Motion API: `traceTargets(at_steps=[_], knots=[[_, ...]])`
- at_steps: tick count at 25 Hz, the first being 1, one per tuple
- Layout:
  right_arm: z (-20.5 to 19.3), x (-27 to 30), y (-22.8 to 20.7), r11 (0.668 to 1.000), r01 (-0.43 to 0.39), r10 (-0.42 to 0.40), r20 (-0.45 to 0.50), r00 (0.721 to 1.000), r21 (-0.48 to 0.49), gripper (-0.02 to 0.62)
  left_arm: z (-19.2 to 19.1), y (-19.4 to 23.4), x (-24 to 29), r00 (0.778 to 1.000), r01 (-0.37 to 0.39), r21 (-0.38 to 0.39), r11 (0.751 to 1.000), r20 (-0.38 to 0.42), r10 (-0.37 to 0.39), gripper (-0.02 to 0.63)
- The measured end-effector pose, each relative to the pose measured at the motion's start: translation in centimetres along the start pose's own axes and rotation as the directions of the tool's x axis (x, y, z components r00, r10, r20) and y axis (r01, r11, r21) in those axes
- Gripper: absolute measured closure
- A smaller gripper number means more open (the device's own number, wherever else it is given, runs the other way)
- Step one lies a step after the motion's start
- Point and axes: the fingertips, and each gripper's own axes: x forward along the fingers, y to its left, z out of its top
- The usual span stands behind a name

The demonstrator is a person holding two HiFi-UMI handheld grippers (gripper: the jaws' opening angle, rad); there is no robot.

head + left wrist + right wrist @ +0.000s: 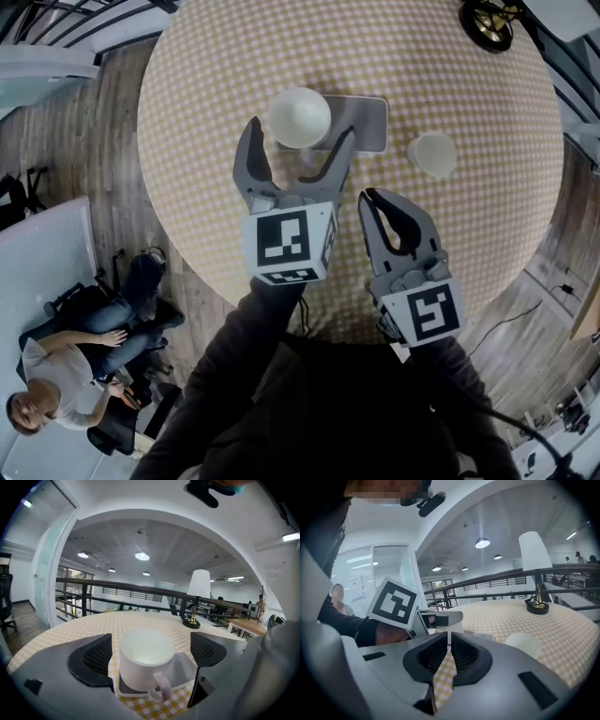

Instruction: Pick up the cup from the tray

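Note:
A white cup (299,117) (146,660) stands upright on the left end of a small grey tray (366,127) (187,670), its handle turned toward me. My left gripper (300,141) (151,654) is open, and its two jaws stand wide on either side of the cup without touching it. My right gripper (371,197) (449,637) hovers nearer to me, to the right of the left one. Its jaws are shut with nothing between them. In the right gripper view the left gripper hides the cup.
The round table (206,84) has a yellow checked cloth. A second white cup (433,155) (524,645) stands right of the tray. A lamp (487,23) (536,604) (193,620) stands at the far right. A person sits on the floor (66,375) below left.

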Motion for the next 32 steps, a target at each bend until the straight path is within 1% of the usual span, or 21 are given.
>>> traceTargets(at_steps=[5, 11, 15, 18, 19, 20, 21, 22, 24, 27, 28, 29, 30, 32], knots=[[-0.5, 0.0, -0.5, 1.000, 0.014, -0.013, -0.014, 1.000, 0.010, 0.569, -0.3, 1.1, 0.5, 0.999, -0.039, 0.000, 0.999, 0.013, 0.039, 0.094], [-2.2, 0.6, -2.5, 1.000, 0.020, -0.019, -0.057, 0.998, 0.014, 0.569, -1.9, 0.9, 2.9, 0.999, -0.044, 0.035, 0.998, -0.010, 0.044, 0.094], [-2.2, 0.0, -2.0, 1.000, 0.024, -0.023, -0.060, 0.998, 0.020, 0.569, -2.1, 1.4, 2.3, 0.998, -0.065, 0.017, 0.998, -0.007, 0.065, 0.094], [-1.9, 0.0, -1.6, 0.999, 0.028, -0.027, -0.054, 0.998, 0.020, 0.569, -1.7, 1.6, 1.9, 0.999, -0.054, 0.036, 0.998, -0.001, 0.054, 0.096], [-1.8, 0.0, -1.5, 0.999, 0.030, -0.029, -0.054, 0.998, 0.020, 0.569, -1.6, 1.6, 1.9, 0.999, -0.049, 0.051, 0.997, 0.000, 0.049, 0.106], [-1.8, 0.1, -1.5, 0.999, 0.032, -0.031, -0.054, 0.998, 0.020, 0.569, -1.6, 1.7, 1.8, 0.999, -0.045, 0.063, 0.997, 0.000, 0.045, 0.142], [-1.8, 0.1, -1.6, 0.999, 0.034, -0.033, -0.054, 0.998, 0.021, 0.569, -1.6, 1.8, 1.8, 0.999, -0.042, 0.072, 0.997, -0.001, 0.042, 0.164], [-1.9, 0.0, -1.9, 0.999, 0.037, -0.035, -0.055, 0.998, 0.023, 0.569, -1.6, 1.6, 2.0, 0.999, -0.039, 0.078, 0.996, -0.002, 0.040, 0.165], [-2.2, -1.1, -4.5, 0.999, 0.043, -0.041, -0.061, 0.997, 0.032, 0.569, -1.7, -0.7, 3.4, 0.999, -0.031, 0.089, 0.996, -0.006, 0.032, 0.169], [-2.8, -4.5, -12.5, 0.997, 0.058, -0.054, -0.066, 0.996, 0.056, 0.571, -2.0, -8.2, 7.8, 1.000, -0.007, 0.106, 0.994, -0.018, 0.009, 0.173], [-3.0, -5.4, -14.4, 0.996, 0.062, -0.058, -0.065, 0.996, 0.062, 0.569, -1.9, -10.0, 8.9, 1.000, 0.001, 0.110, 0.994, -0.017, 0.001, 0.175], [-3.1, -5.8, -15.5, 0.996, 0.064, -0.060, -0.064, 0.996, 0.066, 0.569, -1.9, -11.0, 9.5, 1.000, 0.006, 0.113, 0.994, -0.014, -0.005, 0.175], [-3.2, -5.8, -15.7, 0.996, 0.065, -0.060, -0.064, 0.996, 0.067, 0.571, -1.9, -11.0, 9.6, 1.000, 0.007, 0.115, 0.993, -0.010, -0.006, 0.176], [-3.2, -5.0, -14.0, 0.996, 0.061, -0.057, -0.065, 0.996, 0.061, 0.569, -1.7, -9.1, 8.6, 1.000, -0.003, 0.120, 0.993, 0.003, 0.003, 0.176]])
